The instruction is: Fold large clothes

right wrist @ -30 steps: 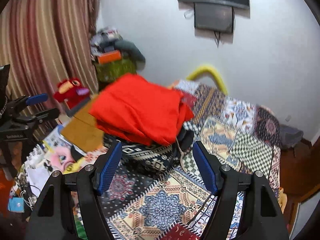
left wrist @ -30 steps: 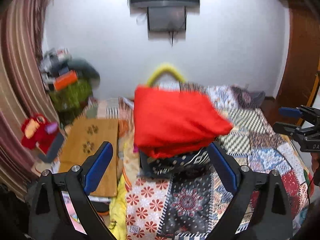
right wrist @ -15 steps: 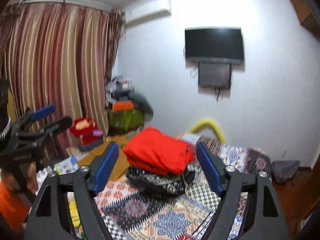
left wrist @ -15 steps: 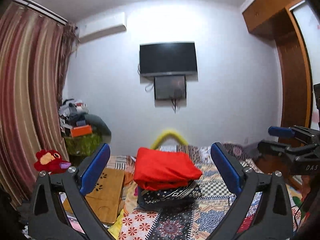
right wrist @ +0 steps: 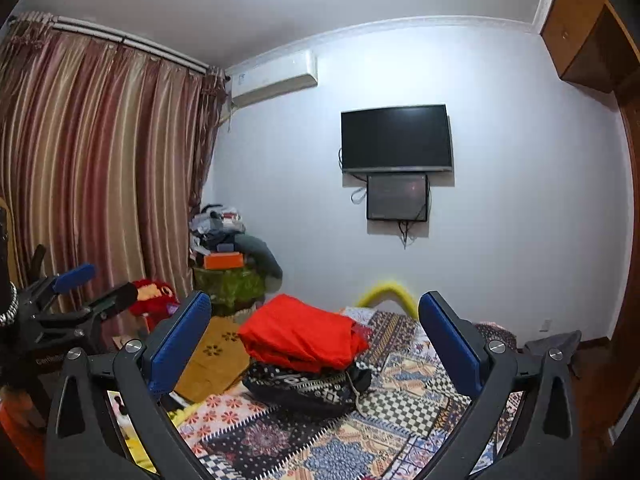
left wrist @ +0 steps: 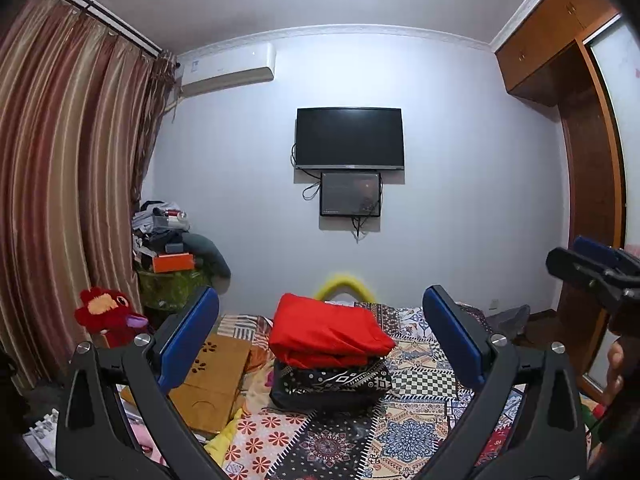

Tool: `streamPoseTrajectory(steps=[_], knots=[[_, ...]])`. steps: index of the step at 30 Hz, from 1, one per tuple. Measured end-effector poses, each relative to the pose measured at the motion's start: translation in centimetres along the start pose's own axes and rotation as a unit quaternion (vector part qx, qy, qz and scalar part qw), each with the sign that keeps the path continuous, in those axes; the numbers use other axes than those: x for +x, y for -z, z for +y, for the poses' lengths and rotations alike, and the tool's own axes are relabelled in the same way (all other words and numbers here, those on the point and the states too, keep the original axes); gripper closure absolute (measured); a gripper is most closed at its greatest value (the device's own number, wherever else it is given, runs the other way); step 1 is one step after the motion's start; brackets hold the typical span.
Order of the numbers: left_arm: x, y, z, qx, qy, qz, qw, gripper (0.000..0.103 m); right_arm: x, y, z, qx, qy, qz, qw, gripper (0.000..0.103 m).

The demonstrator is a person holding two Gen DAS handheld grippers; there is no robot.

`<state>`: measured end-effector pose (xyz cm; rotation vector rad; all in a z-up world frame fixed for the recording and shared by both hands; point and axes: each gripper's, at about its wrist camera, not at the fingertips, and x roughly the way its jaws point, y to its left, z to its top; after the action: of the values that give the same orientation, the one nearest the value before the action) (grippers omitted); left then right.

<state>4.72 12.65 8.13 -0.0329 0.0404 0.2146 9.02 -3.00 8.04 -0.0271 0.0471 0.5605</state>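
Note:
A folded red garment (left wrist: 326, 332) lies on top of a folded black patterned garment (left wrist: 332, 380), stacked on the patchwork bedspread (left wrist: 416, 384). The stack also shows in the right wrist view, the red garment (right wrist: 300, 334) over the black one (right wrist: 304, 386). My left gripper (left wrist: 320, 344) is open and empty, held back from the stack and raised above the bed. My right gripper (right wrist: 314, 346) is open and empty, likewise back from the stack. Each gripper appears at the edge of the other's view, the right (left wrist: 592, 268) and the left (right wrist: 80, 292).
A brown wooden board (left wrist: 212, 376) lies left of the stack. A red plush toy (left wrist: 106, 314) and a cluttered green-covered stand (left wrist: 172, 280) are by the striped curtain (left wrist: 60, 180). A TV (left wrist: 349, 138) hangs on the far wall. A wardrobe (left wrist: 588, 200) stands at right.
Both grippers have pulled back from the stack and tilted up, so the garments look smaller and lower and the wall, TV and ceiling have come into view. The stack has not moved.

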Motion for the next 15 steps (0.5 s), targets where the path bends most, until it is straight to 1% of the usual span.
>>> streamPoseTrajectory(steps=[5,9,15], knots=[[0.0,0.1,-0.2,-0.003,0.001,0.001,1.0,0.0,0.5,0.1,-0.2,0.003,0.004,0.007,1.0,0.0],[0.0,0.1,-0.2,-0.002,-0.001,-0.001,1.0,0.0,-0.2,0.5,-0.4,0.007,0.003,0.007,1.0,0.0],[0.1,0.1,-0.4,-0.002,0.005,0.002,1.0,0.0,-0.9,1.2,-0.5,0.009,0.005,0.007,1.0,0.0]])
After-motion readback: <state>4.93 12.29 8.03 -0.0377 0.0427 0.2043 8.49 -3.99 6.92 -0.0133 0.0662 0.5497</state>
